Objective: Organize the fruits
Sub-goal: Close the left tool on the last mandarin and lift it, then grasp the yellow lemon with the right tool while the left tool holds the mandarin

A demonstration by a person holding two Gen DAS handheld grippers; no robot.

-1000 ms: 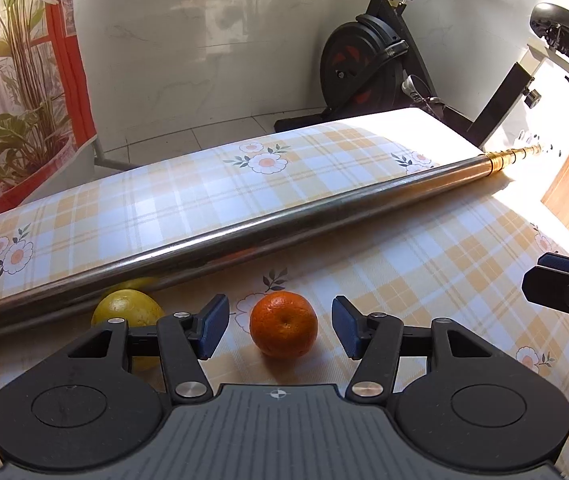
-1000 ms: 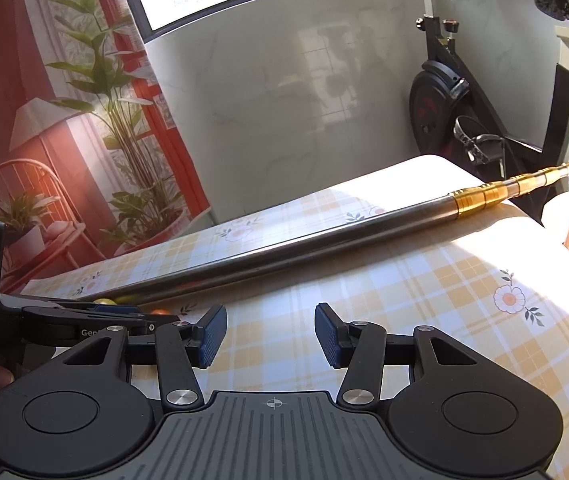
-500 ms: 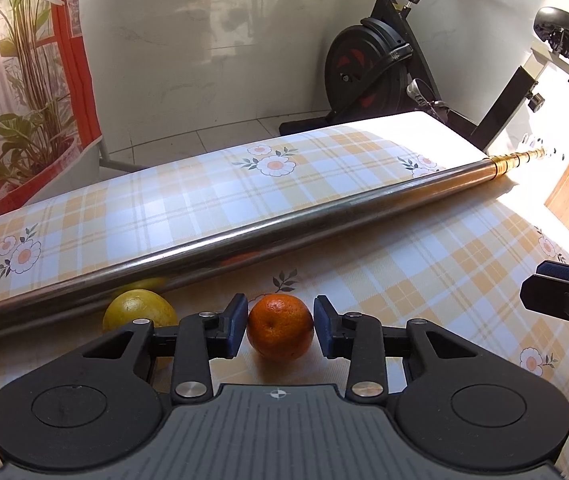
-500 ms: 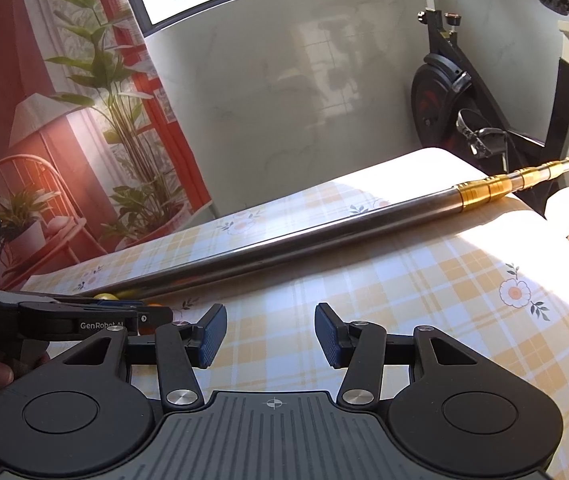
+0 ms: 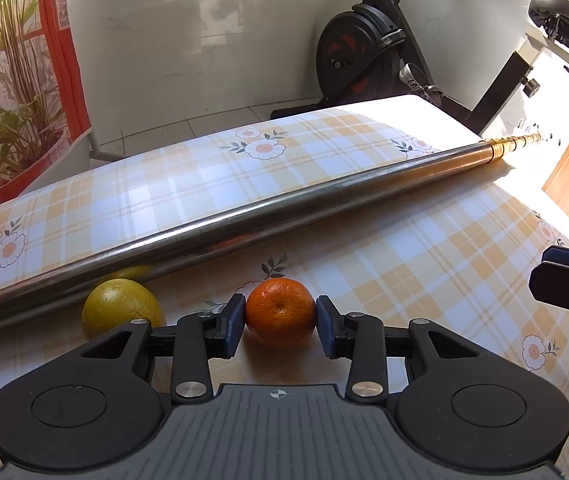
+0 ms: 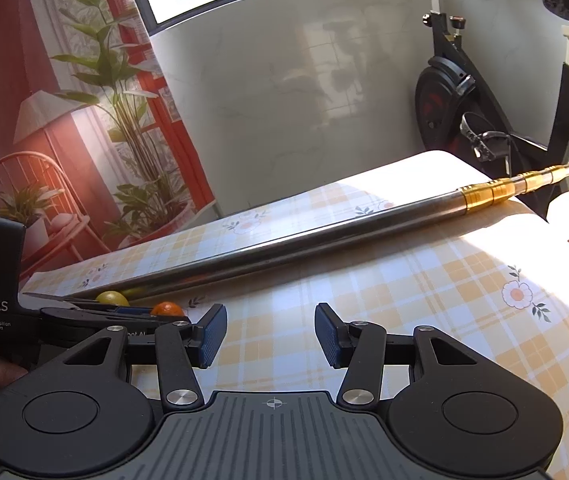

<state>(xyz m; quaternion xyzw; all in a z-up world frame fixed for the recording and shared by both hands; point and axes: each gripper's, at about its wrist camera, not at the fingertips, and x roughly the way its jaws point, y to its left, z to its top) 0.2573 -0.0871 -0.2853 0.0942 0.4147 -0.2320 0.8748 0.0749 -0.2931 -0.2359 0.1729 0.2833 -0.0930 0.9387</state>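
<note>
The left gripper (image 5: 280,330) has its jaws clamped on the orange (image 5: 280,312), one pad on each side, so the round fruit cannot roll on the checked worktop (image 5: 424,280); it sits there, apparently not yet lifted, stem dimple facing the camera, with no real long axis. Just left lies a yellow fruit (image 5: 122,312), against the metal pole (image 5: 284,208). The right gripper (image 6: 270,338) hovers with jaws apart, empty.
</note>
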